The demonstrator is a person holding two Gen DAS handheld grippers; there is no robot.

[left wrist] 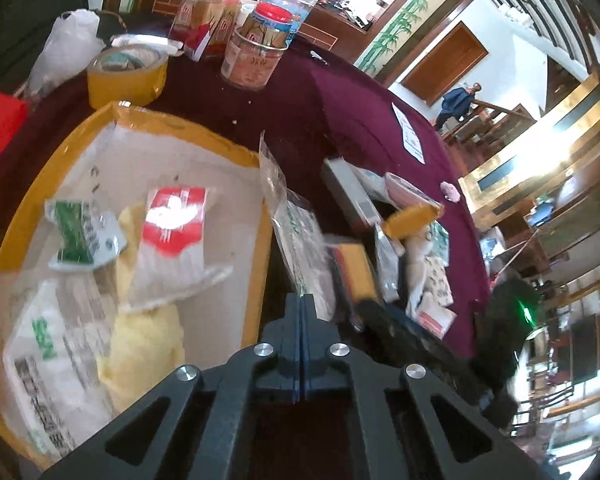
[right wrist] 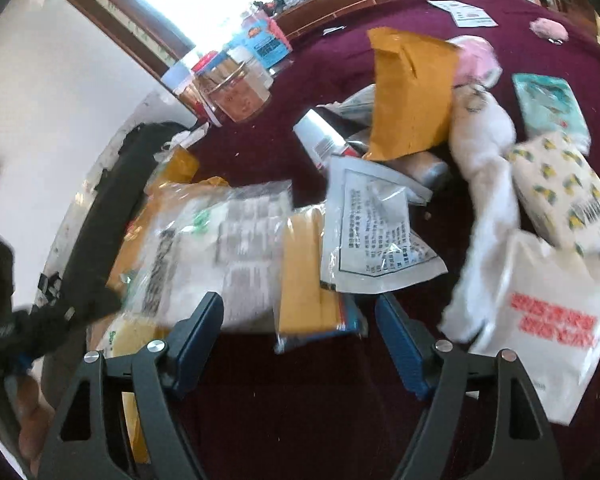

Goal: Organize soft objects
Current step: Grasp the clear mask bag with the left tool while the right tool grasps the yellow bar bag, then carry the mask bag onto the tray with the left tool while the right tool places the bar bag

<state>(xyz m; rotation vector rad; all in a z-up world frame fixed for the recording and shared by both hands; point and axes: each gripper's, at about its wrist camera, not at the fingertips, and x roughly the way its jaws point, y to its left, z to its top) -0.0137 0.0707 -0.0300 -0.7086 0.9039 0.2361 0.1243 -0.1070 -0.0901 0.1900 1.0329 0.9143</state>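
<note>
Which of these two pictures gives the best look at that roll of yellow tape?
The left wrist view: the roll of yellow tape sits whole and unobstructed on the maroon tablecloth, behind the cardboard box. In the right wrist view I cannot find it.

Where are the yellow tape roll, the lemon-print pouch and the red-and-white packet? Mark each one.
yellow tape roll [left wrist: 127,76], left wrist view, on its outer side wall.
lemon-print pouch [right wrist: 560,192], right wrist view, on its printed face.
red-and-white packet [left wrist: 172,220], left wrist view, on its red label.
</note>
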